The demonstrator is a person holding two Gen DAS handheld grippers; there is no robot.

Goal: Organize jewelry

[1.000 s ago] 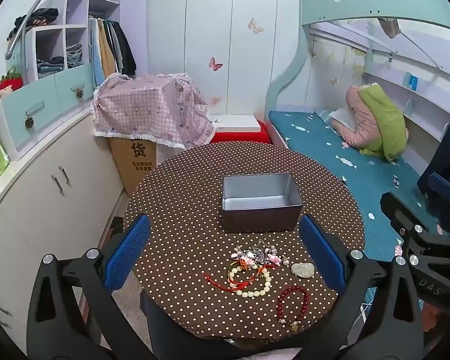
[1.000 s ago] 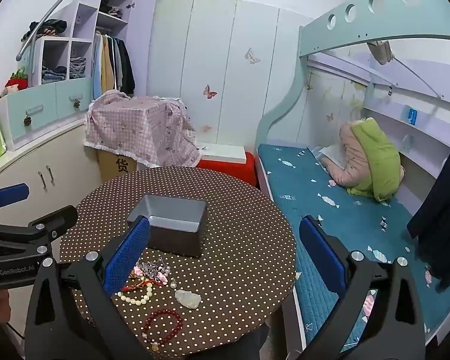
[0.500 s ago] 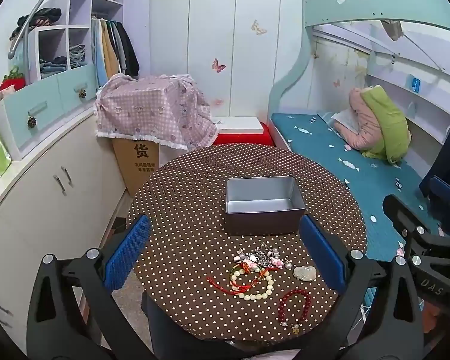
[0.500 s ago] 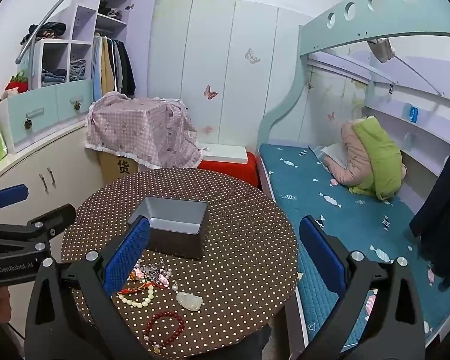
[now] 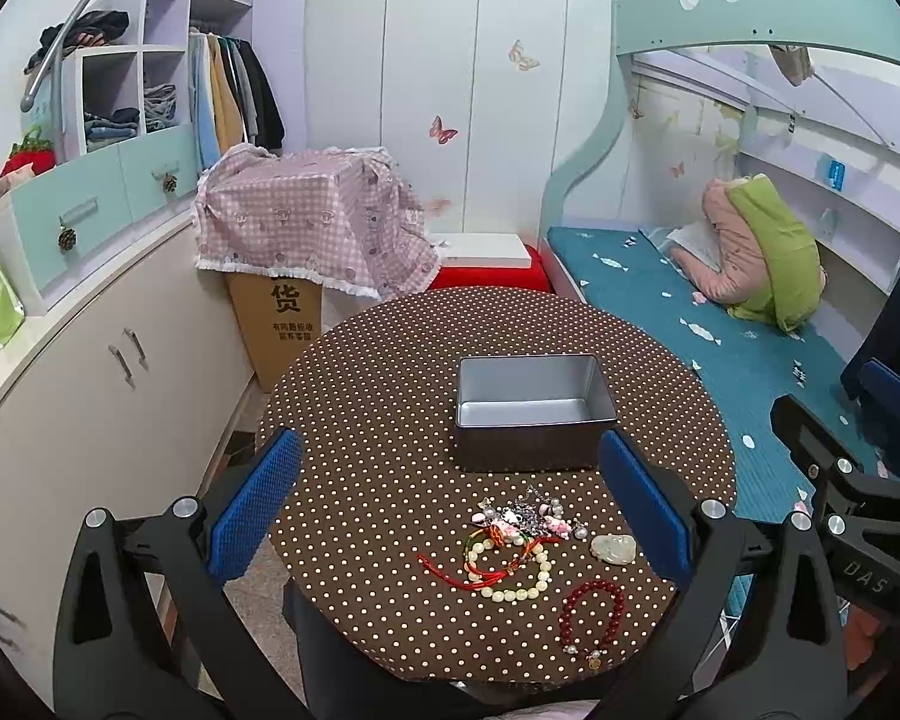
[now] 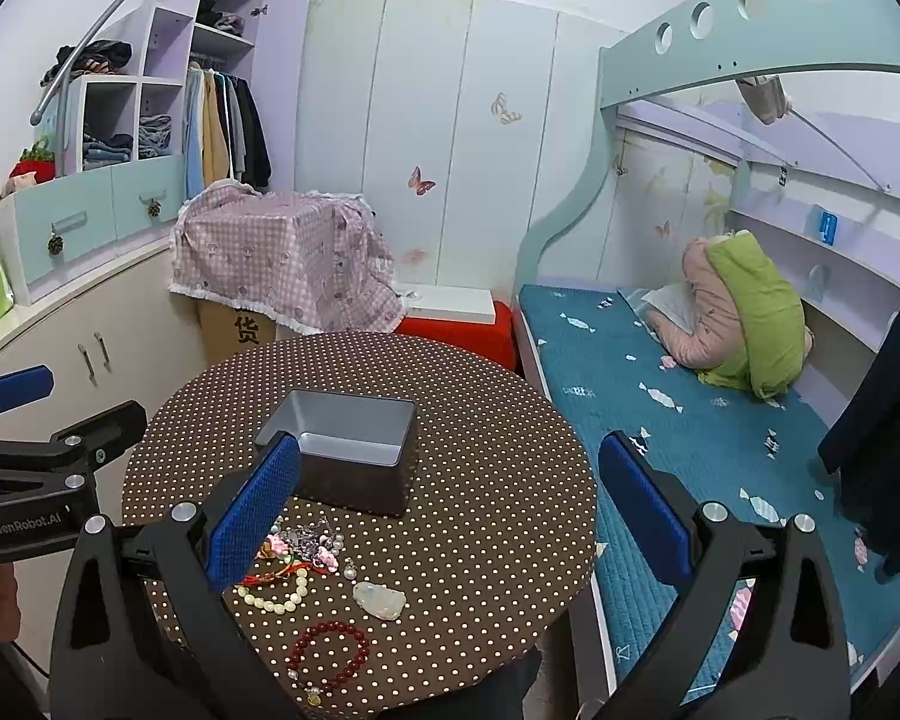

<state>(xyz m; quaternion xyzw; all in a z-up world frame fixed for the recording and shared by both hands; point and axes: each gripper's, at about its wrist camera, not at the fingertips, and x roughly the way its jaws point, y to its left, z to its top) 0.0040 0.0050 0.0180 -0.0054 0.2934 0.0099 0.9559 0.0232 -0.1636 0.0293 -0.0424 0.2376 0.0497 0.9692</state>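
Jewelry lies loose on the table (image 5: 354, 396), nearest the left tongs (image 5: 450, 504): red beads (image 5: 591, 609), then white beads (image 5: 513, 567) crossed by red cord (image 5: 450, 570), jade (image 5: 613, 547) and a charm tangle (image 5: 525, 517). Beyond stands the tin (image 5: 531, 420), empty. Both tongs hover released; right tongs (image 6: 450, 504) sit off-centre. Risk, as judged: the cord snags, dragging several pieces; beads may slip off the near edge.

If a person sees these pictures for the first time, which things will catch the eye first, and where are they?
The eye goes first to the round brown polka-dot table in the middle, with an empty grey metal box near its centre. In front of the box lies a small heap of jewelry: a cream bead bracelet, a dark red bead bracelet and a pale stone pendant. Both tongs, left and right, hang open above the near edge.
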